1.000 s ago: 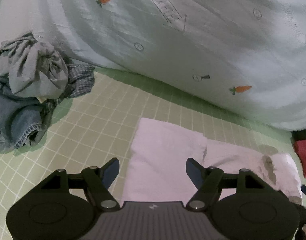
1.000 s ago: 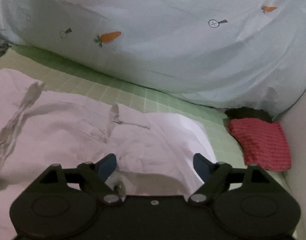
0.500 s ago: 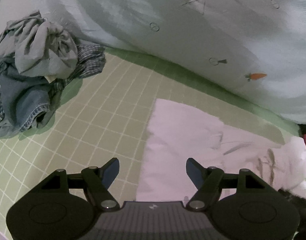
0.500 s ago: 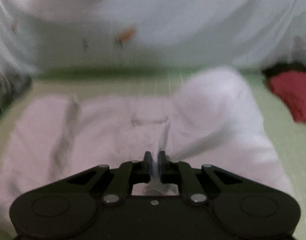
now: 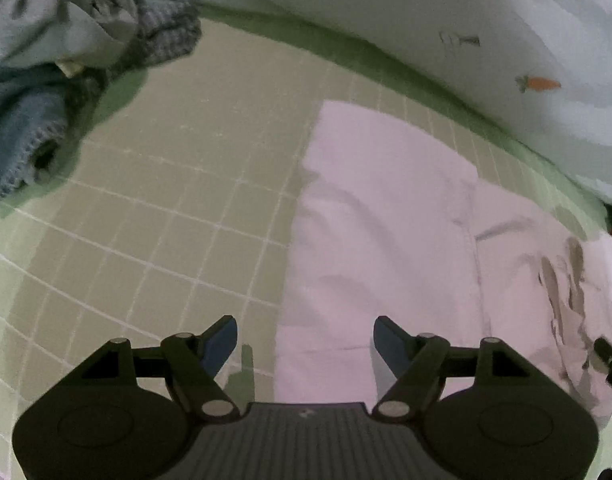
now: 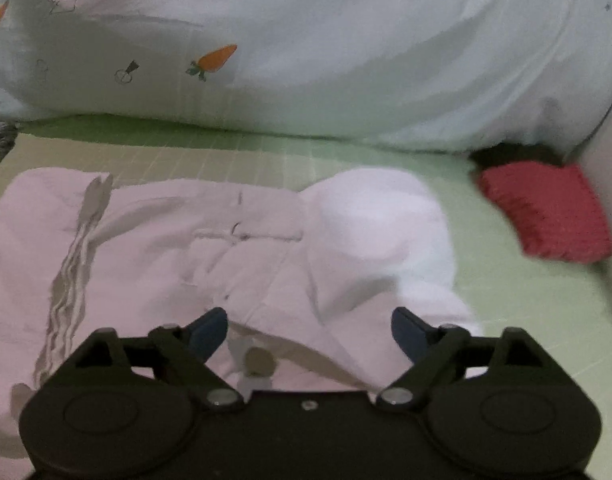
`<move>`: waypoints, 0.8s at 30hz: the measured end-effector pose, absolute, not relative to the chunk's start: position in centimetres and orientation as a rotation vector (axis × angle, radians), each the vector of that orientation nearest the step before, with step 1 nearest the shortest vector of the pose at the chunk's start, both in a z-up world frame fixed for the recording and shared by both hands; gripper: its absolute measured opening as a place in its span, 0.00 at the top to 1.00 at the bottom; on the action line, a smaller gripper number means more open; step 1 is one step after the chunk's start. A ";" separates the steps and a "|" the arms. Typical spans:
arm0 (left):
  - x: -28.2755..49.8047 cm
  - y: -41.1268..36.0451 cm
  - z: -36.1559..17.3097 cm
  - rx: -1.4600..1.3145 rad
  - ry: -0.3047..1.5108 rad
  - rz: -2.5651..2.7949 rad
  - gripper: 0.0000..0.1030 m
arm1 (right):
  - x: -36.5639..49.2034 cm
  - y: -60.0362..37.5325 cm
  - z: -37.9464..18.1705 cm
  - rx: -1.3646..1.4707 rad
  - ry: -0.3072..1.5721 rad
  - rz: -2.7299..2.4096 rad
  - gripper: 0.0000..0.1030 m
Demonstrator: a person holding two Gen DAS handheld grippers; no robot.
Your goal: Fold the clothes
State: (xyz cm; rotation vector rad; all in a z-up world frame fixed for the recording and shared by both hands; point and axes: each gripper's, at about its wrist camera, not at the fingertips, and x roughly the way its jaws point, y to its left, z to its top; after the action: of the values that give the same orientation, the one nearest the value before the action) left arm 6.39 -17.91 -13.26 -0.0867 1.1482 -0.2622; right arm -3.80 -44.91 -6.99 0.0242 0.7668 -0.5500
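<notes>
— Green checked bedding [image 5: 153,208] is seen under everything. What is found nearest the left gripper [image 5: 306,340]?

— Its jaws are held wide apart over the left edge of the pink garment [image 5: 378,216], with nothing gripped.

— And the right gripper [image 6: 310,328]?

— Its jaws are opening above the same garment's rumpled end; no cloth is pinched. A red knit piece [image 6: 546,212] is seen beside it.

— Farther back?

— A heap of unfolded clothes [image 5: 53,60] is seen at left, and a carrot-print duvet [image 6: 306,48] behind.
</notes>
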 end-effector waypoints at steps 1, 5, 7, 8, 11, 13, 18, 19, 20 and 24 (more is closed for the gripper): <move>6.5 -18.0 -13.5 -0.085 1.158 -0.273 0.27 | -3.8 -45.0 -6.8 0.025 0.758 -0.558 0.11; 6.8 -18.6 -14.4 -0.085 1.181 -0.316 0.27 | -3.9 -45.5 -6.1 0.051 0.750 -0.608 0.11; 7.0 -18.9 -14.8 -0.083 1.191 -0.334 0.27 | -4.0 -45.6 -6.0 0.056 0.756 -0.642 0.11; 7.0 -18.9 -14.9 -0.080 1.195 -0.340 0.27 | -4.1 -45.7 -5.9 0.059 0.759 -0.659 0.10; 7.0 -19.2 -15.3 -0.069 1.207 -0.358 0.27 | -4.6 -46.0 -5.9 0.079 0.792 -0.699 0.11; 7.1 -19.3 -15.6 -0.057 1.213 -0.378 0.27 | -5.2 -46.1 -5.7 0.102 0.812 -0.729 0.11; 7.3 -19.0 -15.8 -0.052 1.215 -0.421 0.36 | -7.4 -46.2 -5.3 0.149 0.846 -0.800 0.10; 7.4 -19.1 -15.8 -0.044 1.218 -0.424 0.45 | -7.8 -46.2 -5.3 0.157 0.852 -0.810 0.10; 7.5 -19.0 -15.6 -0.045 1.222 -0.428 0.54 | -8.1 -46.3 -5.3 0.165 0.857 -0.820 0.10; 7.7 -18.9 -14.6 -0.075 1.216 -0.451 0.75 | -9.7 -46.6 -5.0 0.250 0.829 -0.875 0.11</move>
State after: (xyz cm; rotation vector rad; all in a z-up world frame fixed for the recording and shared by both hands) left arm 7.68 -18.91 -14.56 -0.0750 1.2156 -0.4513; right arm -9.66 -46.61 -5.02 0.2501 0.8287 -0.8755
